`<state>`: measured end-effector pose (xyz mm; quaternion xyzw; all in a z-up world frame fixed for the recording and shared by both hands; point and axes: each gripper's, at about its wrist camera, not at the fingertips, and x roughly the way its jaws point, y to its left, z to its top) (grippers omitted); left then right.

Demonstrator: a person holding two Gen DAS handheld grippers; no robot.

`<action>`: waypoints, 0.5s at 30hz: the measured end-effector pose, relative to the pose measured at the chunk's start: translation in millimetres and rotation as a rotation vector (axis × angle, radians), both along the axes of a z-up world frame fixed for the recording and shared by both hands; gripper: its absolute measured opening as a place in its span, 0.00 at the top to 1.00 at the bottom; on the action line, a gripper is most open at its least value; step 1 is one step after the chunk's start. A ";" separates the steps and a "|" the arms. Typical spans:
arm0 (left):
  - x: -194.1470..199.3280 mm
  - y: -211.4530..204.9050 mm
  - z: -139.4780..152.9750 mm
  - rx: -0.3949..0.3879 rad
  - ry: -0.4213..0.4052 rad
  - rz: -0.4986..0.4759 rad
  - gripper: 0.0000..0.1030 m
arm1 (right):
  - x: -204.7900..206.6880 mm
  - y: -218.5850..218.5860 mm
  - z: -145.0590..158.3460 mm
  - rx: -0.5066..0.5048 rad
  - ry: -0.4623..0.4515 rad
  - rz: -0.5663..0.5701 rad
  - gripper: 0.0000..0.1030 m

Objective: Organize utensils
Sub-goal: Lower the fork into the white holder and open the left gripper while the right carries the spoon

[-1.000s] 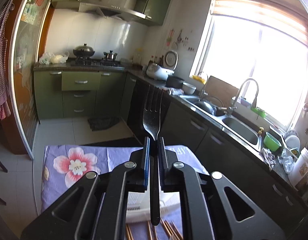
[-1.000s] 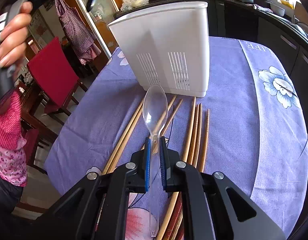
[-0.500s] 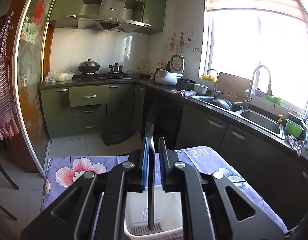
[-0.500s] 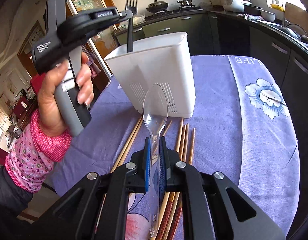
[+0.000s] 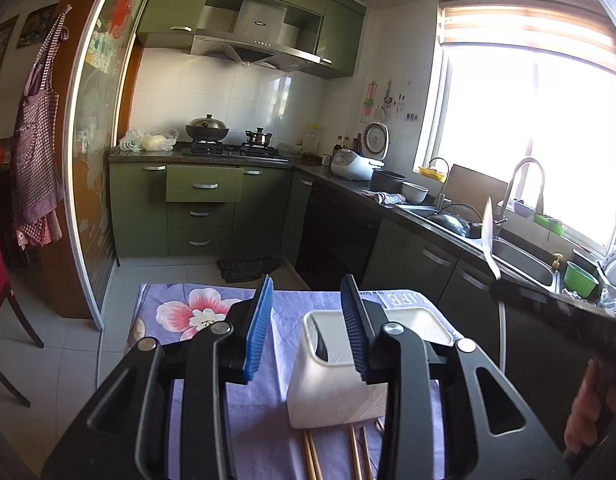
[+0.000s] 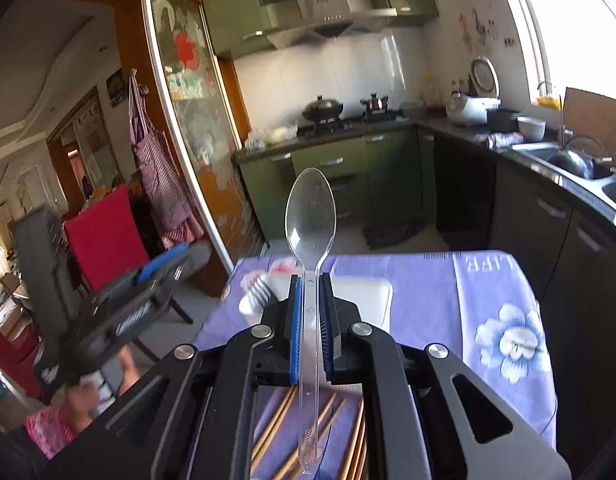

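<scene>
Left gripper (image 5: 306, 326): jaws apart, nothing between them, low centre of the left view, above the holder (image 5: 340, 380). A fork (image 6: 259, 295) stands in the holder, left of centre in the right view, so one utensil appears stowed. Right gripper (image 6: 308, 328): jaws clamped on the spoon (image 6: 310, 220), bowl up at frame centre, handle hanging below the pads. Remaining, as judged: spoon into the holder, then the chopsticks (image 6: 280, 420) lying on the tablecloth (image 6: 448, 300) at the bottom of the frame.

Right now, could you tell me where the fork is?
In the right wrist view, the fork stands tines-up in the white holder, just left of the right gripper.
</scene>
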<state>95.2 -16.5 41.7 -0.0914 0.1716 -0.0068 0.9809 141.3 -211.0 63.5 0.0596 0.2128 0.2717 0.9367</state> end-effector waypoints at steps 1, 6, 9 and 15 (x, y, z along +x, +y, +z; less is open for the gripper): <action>-11.5 5.1 -1.6 -0.007 -0.003 0.009 0.64 | 6.6 3.8 8.1 0.005 -0.046 -0.028 0.91; -51.9 26.8 -13.2 -0.035 0.017 0.058 0.61 | 47.5 23.0 26.0 0.006 -0.157 -0.142 0.91; -65.1 38.1 -20.1 -0.046 0.032 0.095 0.61 | 70.5 35.9 17.6 -0.016 -0.169 -0.174 0.91; -69.8 49.3 -31.3 -0.093 0.069 0.104 0.61 | 87.4 46.6 -21.6 -0.040 -0.157 -0.190 0.91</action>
